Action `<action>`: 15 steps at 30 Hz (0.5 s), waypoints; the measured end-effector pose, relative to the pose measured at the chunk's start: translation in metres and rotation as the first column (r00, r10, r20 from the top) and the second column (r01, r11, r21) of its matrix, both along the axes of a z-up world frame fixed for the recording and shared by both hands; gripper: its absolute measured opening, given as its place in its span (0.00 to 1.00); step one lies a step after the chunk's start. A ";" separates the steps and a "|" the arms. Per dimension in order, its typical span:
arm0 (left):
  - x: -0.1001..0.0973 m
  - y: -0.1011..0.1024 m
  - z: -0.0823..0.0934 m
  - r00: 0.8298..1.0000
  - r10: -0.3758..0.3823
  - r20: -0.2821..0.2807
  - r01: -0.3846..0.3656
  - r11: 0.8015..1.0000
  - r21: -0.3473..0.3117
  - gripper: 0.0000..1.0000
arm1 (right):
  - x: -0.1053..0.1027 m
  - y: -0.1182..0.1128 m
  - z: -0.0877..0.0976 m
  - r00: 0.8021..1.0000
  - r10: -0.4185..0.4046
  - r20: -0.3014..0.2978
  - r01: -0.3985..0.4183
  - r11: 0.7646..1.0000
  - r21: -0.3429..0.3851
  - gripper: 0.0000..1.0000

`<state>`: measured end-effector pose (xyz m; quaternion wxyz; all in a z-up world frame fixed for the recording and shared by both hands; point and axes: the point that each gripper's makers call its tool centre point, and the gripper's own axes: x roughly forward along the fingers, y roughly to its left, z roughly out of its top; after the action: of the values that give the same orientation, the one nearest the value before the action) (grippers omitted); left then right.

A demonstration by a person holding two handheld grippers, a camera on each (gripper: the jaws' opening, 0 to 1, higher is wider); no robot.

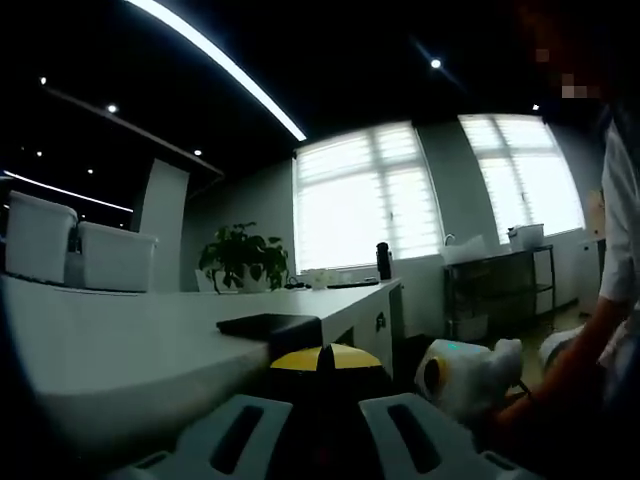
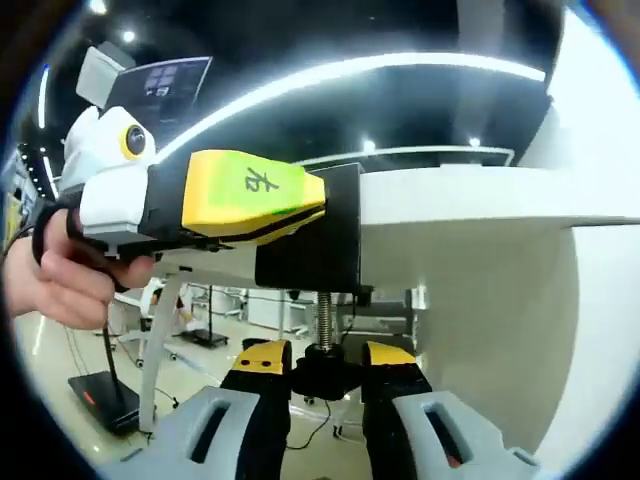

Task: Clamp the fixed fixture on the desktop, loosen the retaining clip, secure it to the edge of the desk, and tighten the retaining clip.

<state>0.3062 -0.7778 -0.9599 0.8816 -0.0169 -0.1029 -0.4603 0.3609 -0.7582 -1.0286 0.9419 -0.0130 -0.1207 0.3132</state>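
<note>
In the left gripper view, the left gripper (image 1: 322, 385) rises from the bottom edge with its two yellow-tipped jaws brought together, almost no gap between the tips; they press against a dark block, the fixture (image 1: 268, 327), that sits on the edge of the white desk (image 1: 120, 340). Whether the tips truly bite the fixture cannot be told, since it is dark there. Just right of the desk edge, lower down, the white body of the other gripper shows, held in a person's hand (image 1: 545, 395). Far behind the desk stand a potted plant (image 1: 243, 257) and bright shuttered windows (image 1: 365, 200).

In the right gripper view, the right gripper (image 2: 324, 370) points up at the underside of the desk (image 2: 470, 200). Its yellow-tipped jaws stand narrow, one on each side of the black knob (image 2: 325, 372) at the foot of a threaded screw (image 2: 324, 318), and appear closed against it. The screw rises into the black fixture (image 2: 310, 240), a C-shaped bracket hooked around the desk edge. The left gripper (image 2: 305, 205), yellow-nosed with a printed mark, grips the side of the fixture at the desk edge; a hand (image 2: 60, 275) holds its white body, left of the fixture.
</note>
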 end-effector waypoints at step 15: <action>0.001 -0.002 0.000 1.000 0.003 -0.002 -0.003 1.000 -0.004 0.02 | -0.015 0.023 -0.009 0.888 0.457 -0.058 -0.460 0.872 -0.168 0.26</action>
<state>0.3073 -0.7794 -0.9602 0.8823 -0.0190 -0.1032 -0.4589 0.3458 -0.7348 -1.0373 0.8369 -0.0651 -0.0845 0.5368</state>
